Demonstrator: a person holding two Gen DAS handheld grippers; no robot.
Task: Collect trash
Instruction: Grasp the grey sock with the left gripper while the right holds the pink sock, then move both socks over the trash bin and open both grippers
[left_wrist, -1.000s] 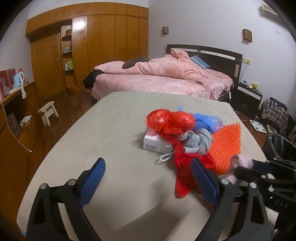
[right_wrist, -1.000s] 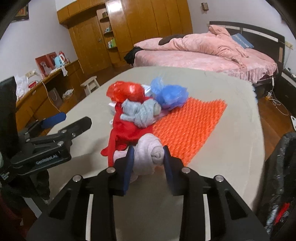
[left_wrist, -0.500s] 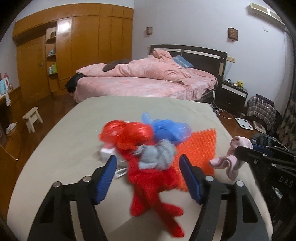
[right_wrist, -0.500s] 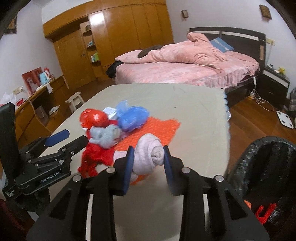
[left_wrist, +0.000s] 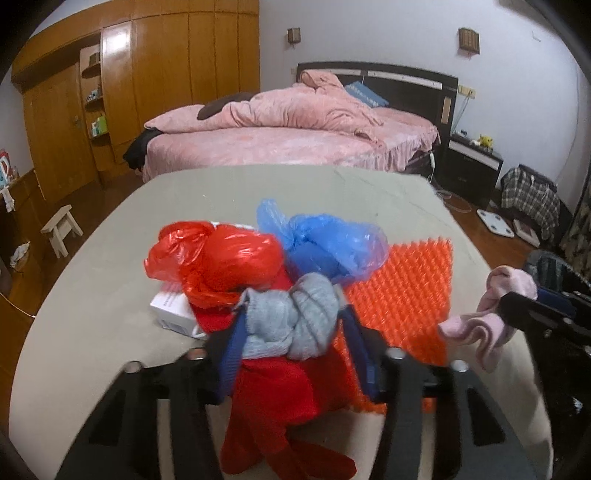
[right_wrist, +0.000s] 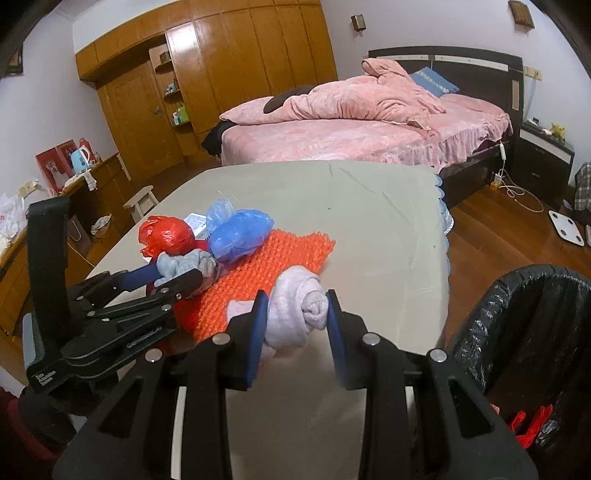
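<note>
My left gripper (left_wrist: 291, 332) is shut on a grey rolled sock (left_wrist: 295, 321), also in the right wrist view (right_wrist: 184, 264), on top of a red cloth (left_wrist: 273, 402). My right gripper (right_wrist: 295, 314) is shut on a pale pink rolled sock (right_wrist: 295, 306) and holds it above the table's right edge; it shows in the left wrist view (left_wrist: 491, 317). A red plastic bag (left_wrist: 218, 262), a blue plastic bag (left_wrist: 328, 247), an orange bubble sheet (left_wrist: 406, 295) and a white box (left_wrist: 171, 310) lie on the table (left_wrist: 110, 295).
A black-lined trash bin (right_wrist: 535, 332) stands at the table's right, with red scraps inside. A pink bed (right_wrist: 351, 129) is behind the table, a wooden wardrobe (right_wrist: 221, 74) at the back left, a small stool (left_wrist: 61, 225) on the floor.
My left gripper moved forward over the pile and closed on the grey sock. My right gripper carried the pink sock up and right, toward the bin.
</note>
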